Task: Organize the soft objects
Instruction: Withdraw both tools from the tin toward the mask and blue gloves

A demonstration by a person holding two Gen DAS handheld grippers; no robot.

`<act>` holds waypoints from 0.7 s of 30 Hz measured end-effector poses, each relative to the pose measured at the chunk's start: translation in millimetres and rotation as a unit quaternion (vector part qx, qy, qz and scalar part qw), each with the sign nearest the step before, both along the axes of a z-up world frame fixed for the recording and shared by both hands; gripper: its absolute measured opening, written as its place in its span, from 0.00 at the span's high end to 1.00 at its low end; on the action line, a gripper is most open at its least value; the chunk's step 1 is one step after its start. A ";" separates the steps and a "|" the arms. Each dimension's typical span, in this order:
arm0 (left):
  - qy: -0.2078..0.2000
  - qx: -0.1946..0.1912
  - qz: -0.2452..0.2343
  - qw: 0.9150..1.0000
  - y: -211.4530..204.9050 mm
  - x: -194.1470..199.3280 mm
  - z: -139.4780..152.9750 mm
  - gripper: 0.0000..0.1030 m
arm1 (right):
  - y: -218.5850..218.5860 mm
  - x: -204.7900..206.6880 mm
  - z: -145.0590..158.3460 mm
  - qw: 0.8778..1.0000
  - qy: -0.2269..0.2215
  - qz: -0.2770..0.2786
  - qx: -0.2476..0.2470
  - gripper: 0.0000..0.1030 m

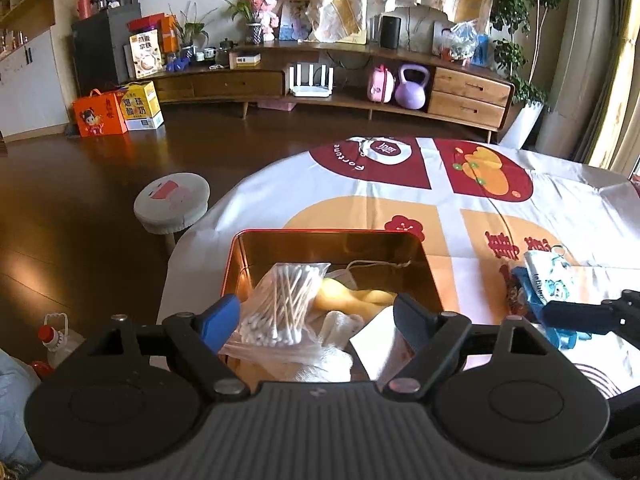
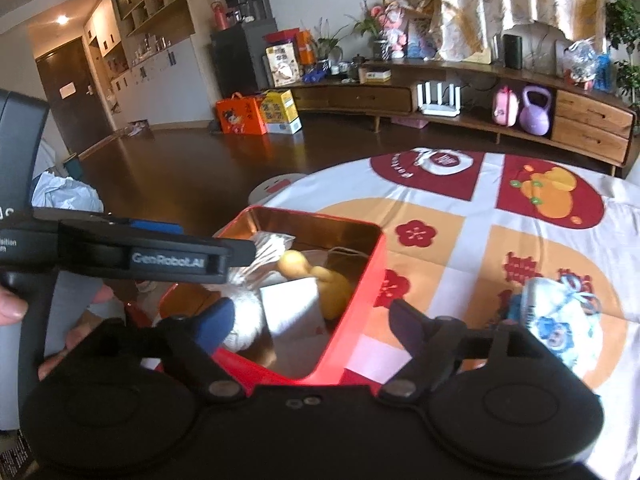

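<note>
A red metal tin (image 1: 240,256) with a shiny inside stands on the table, also in the right wrist view (image 2: 360,280). In it lie a clear bag of cotton swabs (image 1: 280,304), a yellow soft toy (image 1: 352,300), a white cloth (image 1: 332,344) and a white card (image 2: 296,308). My left gripper (image 1: 316,316) is open just above the tin, its jaws either side of the swab bag. My right gripper (image 2: 312,320) is open over the tin's near right corner. A blue and white printed cloth (image 2: 556,316) lies on the table to the right, also in the left wrist view (image 1: 548,280).
The table carries a white, red and orange printed cloth (image 1: 440,200). A round stool (image 1: 172,204) stands at the table's left. A plastic jug (image 1: 56,340) sits on the floor at lower left. A long wooden sideboard (image 1: 320,80) lines the far wall.
</note>
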State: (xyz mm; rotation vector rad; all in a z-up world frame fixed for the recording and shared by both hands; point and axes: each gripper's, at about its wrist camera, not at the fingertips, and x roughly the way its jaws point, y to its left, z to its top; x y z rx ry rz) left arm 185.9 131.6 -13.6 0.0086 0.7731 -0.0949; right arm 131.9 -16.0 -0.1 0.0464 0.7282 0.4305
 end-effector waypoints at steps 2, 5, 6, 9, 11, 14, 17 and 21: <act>-0.001 0.003 0.003 1.000 -5.1 -4.0 2.9 0.18 | -8.2 -4.7 2.1 1.000 -0.003 -0.004 0.003 0.10; -0.004 0.014 0.010 1.000 -14.3 -10.8 7.0 0.18 | -23.9 -13.7 4.7 1.000 -0.014 -0.020 0.004 0.02; -0.005 0.014 0.009 1.000 -17.7 -13.5 8.2 0.18 | -28.9 -16.4 4.9 1.000 -0.018 -0.025 0.005 0.01; -0.017 -0.008 0.001 1.000 -25.3 -23.5 12.1 0.18 | -46.9 -25.8 5.0 0.999 -0.025 -0.031 0.005 0.00; -0.020 -0.028 -0.006 0.999 -31.1 -29.1 13.9 0.18 | -58.2 -30.0 5.2 0.999 -0.026 -0.034 0.000 0.00; -0.031 -0.059 -0.016 0.998 -39.3 -36.9 16.2 0.18 | -75.4 -35.8 5.2 0.999 -0.025 -0.041 -0.003 0.00; -0.037 -0.078 -0.032 0.996 -51.4 -42.1 16.9 0.18 | -95.6 -40.8 4.8 0.999 -0.024 -0.044 -0.002 0.00; -0.034 -0.056 -0.058 0.996 -77.0 -47.2 16.0 0.18 | -117.8 -46.1 3.6 0.999 -0.024 -0.048 -0.006 0.00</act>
